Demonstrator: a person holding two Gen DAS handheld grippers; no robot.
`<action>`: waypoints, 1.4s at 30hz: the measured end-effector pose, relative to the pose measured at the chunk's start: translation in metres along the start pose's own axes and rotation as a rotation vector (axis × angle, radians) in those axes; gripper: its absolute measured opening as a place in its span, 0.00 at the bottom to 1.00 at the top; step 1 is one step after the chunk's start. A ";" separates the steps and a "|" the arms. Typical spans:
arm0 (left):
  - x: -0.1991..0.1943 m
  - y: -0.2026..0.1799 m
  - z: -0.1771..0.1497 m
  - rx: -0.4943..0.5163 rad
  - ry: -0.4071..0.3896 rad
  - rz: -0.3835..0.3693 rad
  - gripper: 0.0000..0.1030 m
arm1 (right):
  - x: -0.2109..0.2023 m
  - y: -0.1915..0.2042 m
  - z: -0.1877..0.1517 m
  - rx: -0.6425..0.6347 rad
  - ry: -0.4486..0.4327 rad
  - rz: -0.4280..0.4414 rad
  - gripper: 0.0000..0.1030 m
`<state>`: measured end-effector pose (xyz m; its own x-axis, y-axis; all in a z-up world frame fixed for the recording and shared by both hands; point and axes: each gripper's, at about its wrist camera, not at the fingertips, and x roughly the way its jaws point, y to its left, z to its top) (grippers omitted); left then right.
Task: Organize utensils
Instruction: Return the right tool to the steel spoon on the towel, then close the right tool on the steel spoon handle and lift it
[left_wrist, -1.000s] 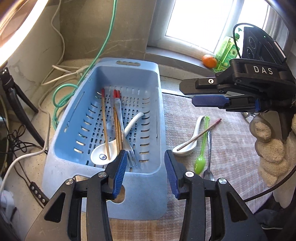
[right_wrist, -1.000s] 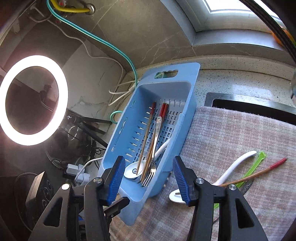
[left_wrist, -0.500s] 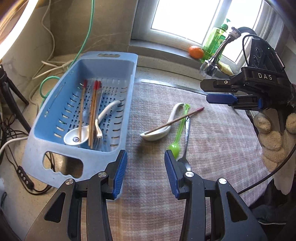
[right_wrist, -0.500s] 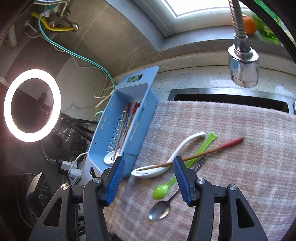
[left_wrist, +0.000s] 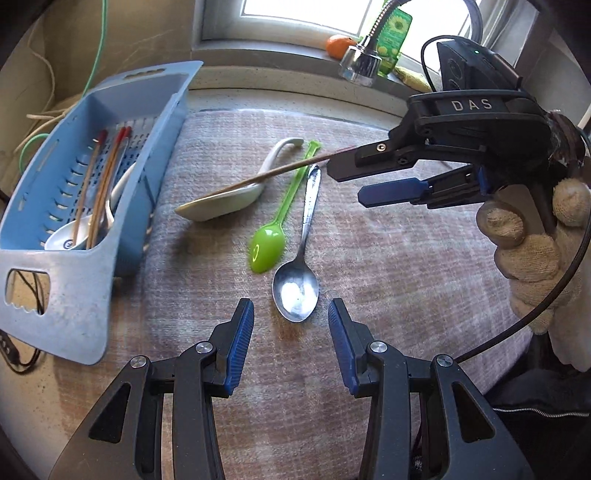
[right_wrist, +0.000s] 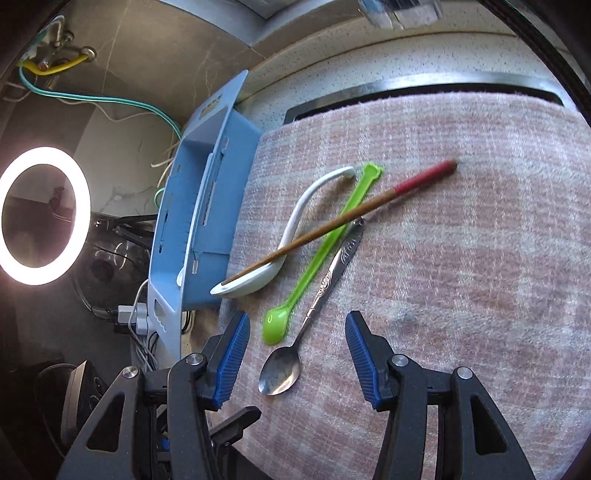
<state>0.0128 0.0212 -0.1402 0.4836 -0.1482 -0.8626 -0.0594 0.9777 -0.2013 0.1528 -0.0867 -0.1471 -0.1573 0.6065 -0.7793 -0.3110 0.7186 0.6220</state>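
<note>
The metal spoon (left_wrist: 295, 291) is seen lower centre on the towel (left_wrist: 388, 258), bowl just ahead of the open, empty left gripper (left_wrist: 291, 325). The right gripper (right_wrist: 297, 343), nothing pinched, is closing slightly around it.

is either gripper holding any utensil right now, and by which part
Nothing is held. The left gripper and right gripper are both open above the metal spoon, the right one's jaws closing slightly on nothing.
</note>
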 end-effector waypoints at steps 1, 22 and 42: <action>0.002 -0.001 -0.001 0.010 0.006 0.004 0.39 | 0.004 -0.002 -0.001 0.012 0.013 0.005 0.43; 0.027 -0.018 -0.004 0.115 0.014 -0.009 0.25 | 0.040 -0.010 -0.006 0.116 0.089 0.044 0.26; 0.025 -0.040 0.014 0.091 -0.015 -0.098 0.23 | 0.033 -0.024 -0.014 0.184 0.056 0.052 0.05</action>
<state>0.0394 -0.0198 -0.1472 0.4961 -0.2426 -0.8337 0.0679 0.9681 -0.2413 0.1420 -0.0888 -0.1889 -0.2222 0.6284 -0.7455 -0.1256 0.7398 0.6610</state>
